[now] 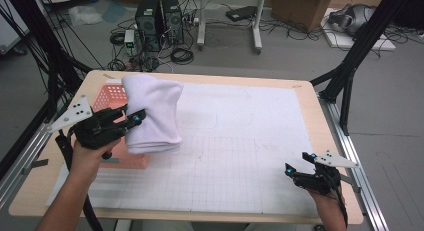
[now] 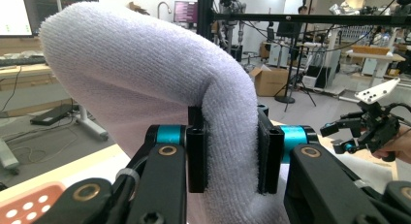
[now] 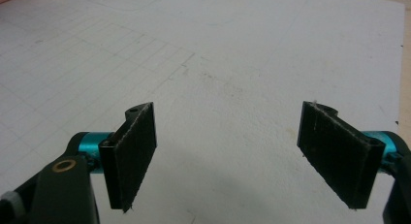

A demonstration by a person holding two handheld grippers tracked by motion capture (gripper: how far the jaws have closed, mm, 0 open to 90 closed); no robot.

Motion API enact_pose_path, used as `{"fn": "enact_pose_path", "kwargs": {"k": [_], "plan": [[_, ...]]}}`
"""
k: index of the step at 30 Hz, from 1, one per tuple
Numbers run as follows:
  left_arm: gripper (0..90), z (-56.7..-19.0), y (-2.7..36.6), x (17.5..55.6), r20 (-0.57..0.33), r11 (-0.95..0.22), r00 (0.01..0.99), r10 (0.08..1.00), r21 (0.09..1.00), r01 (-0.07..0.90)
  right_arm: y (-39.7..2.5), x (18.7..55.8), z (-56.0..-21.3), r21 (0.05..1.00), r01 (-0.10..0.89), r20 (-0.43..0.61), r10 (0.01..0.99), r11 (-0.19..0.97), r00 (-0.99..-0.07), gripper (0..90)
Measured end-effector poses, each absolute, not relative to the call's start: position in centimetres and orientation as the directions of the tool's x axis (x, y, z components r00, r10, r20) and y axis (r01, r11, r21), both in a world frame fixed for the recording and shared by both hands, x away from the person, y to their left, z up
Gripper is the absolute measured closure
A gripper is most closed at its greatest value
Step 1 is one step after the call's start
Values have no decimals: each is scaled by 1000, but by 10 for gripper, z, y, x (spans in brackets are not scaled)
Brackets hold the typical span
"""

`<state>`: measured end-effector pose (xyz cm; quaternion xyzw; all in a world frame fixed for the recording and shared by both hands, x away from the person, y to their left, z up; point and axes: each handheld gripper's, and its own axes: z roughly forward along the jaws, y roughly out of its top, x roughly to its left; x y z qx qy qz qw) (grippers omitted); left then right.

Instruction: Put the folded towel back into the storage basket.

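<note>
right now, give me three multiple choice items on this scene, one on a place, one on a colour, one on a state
1. Where is the basket?
A. at the table's left side, under the towel
B. at the table's right edge
C. on the floor

2. What colour is the towel?
A. dark blue
B. white
C. green

3. How does the right tool stand?
A. shut on the towel
B. shut on the basket
C. open, holding nothing

Answers:
1. A, since the high view shows the basket at the left of the table, partly covered by the towel.
2. B, since the towel's terry cloth looks white in the high view and the left gripper view.
3. C, since the right gripper view shows its jaws wide apart over the gridded mat, while the left tool is the one clamped on the towel.
</note>
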<state>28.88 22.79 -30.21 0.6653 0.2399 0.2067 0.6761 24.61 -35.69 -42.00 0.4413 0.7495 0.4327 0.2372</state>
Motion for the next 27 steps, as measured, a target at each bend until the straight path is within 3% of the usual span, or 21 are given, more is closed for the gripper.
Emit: {"fn": "enact_pose_path", "kwargs": {"k": [27], "plan": [[720, -285, 287, 284, -43, 54, 759, 650, 998, 10, -355, 247, -419, 858, 456, 19, 872, 237, -490, 208]]}}
